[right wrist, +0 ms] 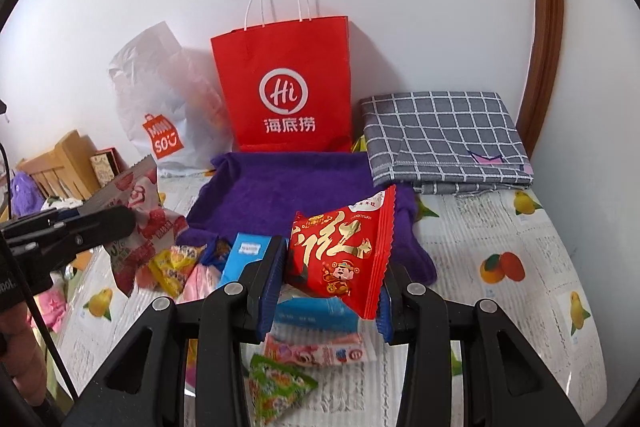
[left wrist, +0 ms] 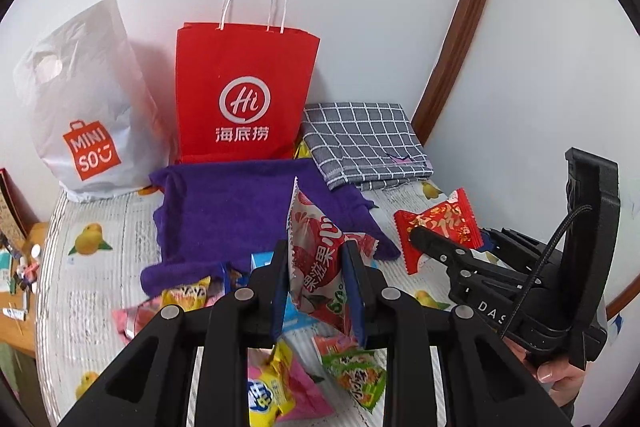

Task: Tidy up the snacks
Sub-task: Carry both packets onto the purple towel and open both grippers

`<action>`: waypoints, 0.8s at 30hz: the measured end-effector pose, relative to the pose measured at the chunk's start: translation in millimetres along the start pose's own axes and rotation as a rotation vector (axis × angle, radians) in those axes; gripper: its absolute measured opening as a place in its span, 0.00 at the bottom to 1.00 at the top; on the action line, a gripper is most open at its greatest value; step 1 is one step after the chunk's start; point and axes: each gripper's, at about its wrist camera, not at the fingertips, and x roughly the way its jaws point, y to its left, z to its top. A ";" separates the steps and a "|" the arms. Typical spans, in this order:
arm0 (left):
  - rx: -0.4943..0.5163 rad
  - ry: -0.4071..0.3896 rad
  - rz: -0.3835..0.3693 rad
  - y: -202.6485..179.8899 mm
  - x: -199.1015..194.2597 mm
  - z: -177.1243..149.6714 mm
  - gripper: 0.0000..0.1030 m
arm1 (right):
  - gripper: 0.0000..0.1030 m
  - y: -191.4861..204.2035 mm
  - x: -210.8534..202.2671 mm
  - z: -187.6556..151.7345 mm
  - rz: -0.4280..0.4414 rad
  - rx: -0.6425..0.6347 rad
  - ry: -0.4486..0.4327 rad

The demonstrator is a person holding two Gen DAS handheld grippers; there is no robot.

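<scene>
My left gripper (left wrist: 318, 275) is shut on a red-and-white strawberry snack packet (left wrist: 316, 259), held upright above the table; the same packet (right wrist: 140, 211) shows at the left of the right wrist view. My right gripper (right wrist: 330, 287) is shut on a red packet with gold lettering (right wrist: 340, 255), which also appears at the right of the left wrist view (left wrist: 438, 227). Behind both lies a purple towel (left wrist: 232, 211) (right wrist: 288, 187). A red paper bag (left wrist: 244, 95) (right wrist: 284, 87) stands against the wall, a white plastic bag (left wrist: 88, 115) (right wrist: 160, 107) to its left.
Loose snacks lie below the grippers: a yellow packet (left wrist: 268, 391), a green packet (left wrist: 356, 375) (right wrist: 276, 387), a blue box (right wrist: 248, 251) and pink packets (right wrist: 320, 351). A folded grey checked cloth (left wrist: 364, 143) (right wrist: 444, 139) sits at the back right. The fruit-print tablecloth (right wrist: 520, 267) covers the table.
</scene>
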 end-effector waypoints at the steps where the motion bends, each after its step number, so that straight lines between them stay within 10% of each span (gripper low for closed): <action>1: 0.004 0.000 0.001 0.2 2.1 3.0 0.24 | 0.38 1.0 2.2 3.5 0.003 -0.004 -0.003; 24: -0.038 0.003 0.096 37.3 57.6 54.2 0.24 | 0.38 8.4 51.9 79.2 0.019 -0.064 -0.063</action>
